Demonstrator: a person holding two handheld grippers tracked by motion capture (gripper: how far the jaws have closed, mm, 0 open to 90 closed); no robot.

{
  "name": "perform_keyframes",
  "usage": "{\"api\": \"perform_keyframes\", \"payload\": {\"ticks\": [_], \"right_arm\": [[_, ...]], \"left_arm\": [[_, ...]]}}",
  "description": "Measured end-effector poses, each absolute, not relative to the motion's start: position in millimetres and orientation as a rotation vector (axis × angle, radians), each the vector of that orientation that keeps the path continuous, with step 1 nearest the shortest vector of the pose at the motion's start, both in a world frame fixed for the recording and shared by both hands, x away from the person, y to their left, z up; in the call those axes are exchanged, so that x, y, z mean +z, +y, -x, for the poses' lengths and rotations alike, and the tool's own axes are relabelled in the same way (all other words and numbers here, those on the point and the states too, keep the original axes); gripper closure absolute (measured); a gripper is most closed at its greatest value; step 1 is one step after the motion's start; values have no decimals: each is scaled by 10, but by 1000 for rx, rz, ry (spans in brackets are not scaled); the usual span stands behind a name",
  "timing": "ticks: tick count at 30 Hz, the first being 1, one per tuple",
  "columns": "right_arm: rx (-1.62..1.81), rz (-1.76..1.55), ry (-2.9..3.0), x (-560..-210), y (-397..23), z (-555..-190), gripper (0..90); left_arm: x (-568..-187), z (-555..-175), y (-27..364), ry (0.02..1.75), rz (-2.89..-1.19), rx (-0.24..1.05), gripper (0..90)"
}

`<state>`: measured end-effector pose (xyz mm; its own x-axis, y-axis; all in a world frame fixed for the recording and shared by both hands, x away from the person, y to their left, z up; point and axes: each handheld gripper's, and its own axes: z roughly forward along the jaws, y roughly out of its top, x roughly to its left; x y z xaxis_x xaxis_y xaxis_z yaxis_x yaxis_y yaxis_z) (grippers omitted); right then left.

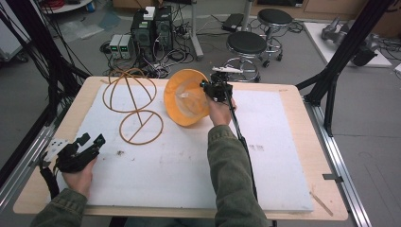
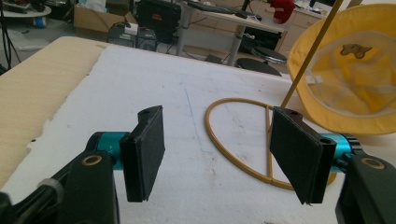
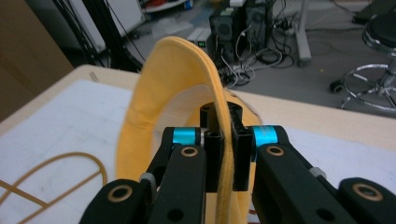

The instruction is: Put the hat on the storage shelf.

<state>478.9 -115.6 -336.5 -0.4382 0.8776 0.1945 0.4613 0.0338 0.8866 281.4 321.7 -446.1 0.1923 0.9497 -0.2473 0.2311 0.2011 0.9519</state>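
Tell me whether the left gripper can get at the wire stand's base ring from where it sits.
Probably yes: the left gripper is open and points at the wire stand's base ring, with bare white board between. The right gripper holds the yellow hat off to one side.

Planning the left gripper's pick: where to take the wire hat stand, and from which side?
Grip the wire hat stand at the thin upright rod between dome and base ring, probably coming in level from the left gripper side. The flat-lying ring leaves the fingers little room underneath.

A yellow hat [image 1: 185,97] is held tilted on its brim near the table's far edge, its pale lining exposed. It is pinched at the brim, beside a wire stand [image 1: 134,105].
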Motion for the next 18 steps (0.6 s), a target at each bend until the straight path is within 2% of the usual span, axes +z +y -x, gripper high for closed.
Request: {"api": "perform_keyframes", "payload": {"ticks": [18], "right_arm": [[1632, -990, 1677, -2914, -1047, -4513, 871]], "left_arm": [[-4454, -2803, 3207, 1279, -1277, 772, 359]]}}
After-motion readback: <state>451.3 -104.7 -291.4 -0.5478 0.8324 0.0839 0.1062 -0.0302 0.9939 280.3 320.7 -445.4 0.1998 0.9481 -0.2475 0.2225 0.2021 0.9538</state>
